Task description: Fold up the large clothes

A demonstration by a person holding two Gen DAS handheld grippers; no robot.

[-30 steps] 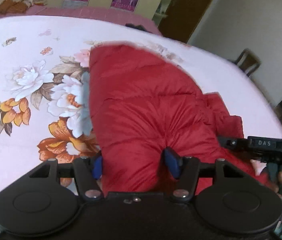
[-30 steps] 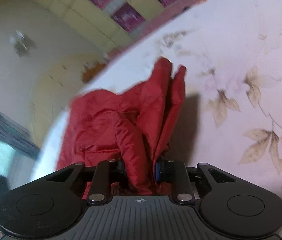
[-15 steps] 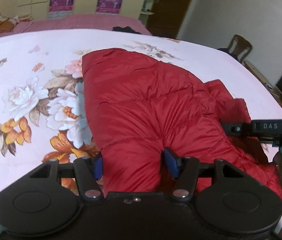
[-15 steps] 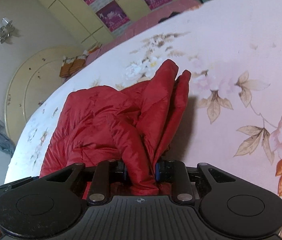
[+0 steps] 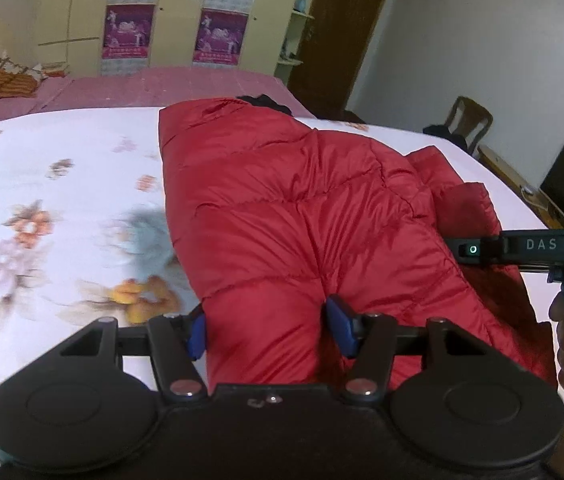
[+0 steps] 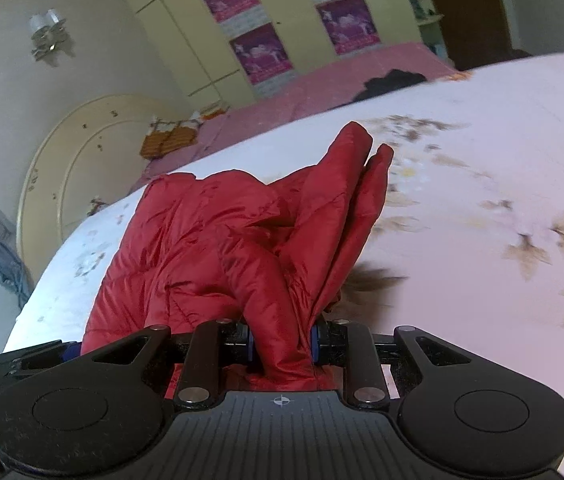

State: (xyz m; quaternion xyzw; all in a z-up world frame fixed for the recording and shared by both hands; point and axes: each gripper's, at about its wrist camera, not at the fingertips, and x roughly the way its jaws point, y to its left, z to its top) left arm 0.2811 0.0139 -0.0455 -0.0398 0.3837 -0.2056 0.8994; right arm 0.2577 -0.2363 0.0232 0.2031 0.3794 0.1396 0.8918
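A floral bedsheet (image 5: 61, 184) fills most of both views, and a red puffy jacket (image 5: 290, 216) lies across its middle, one end raised toward the cameras. The left gripper (image 5: 269, 330), bottom centre, is clamped on a thick fold of the jacket. The right gripper (image 6: 281, 346), bottom centre of its own view, pinches a narrower bunch.

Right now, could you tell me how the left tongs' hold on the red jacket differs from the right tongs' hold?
The left tongs stand wide around a thick, puffy fold of the red jacket; the right tongs stand narrow on a thin bunch. The jacket spreads broad and smooth ahead of the left tongs, but ridged and crumpled ahead of the right. Both grip the same jacket over the floral bedsheet.
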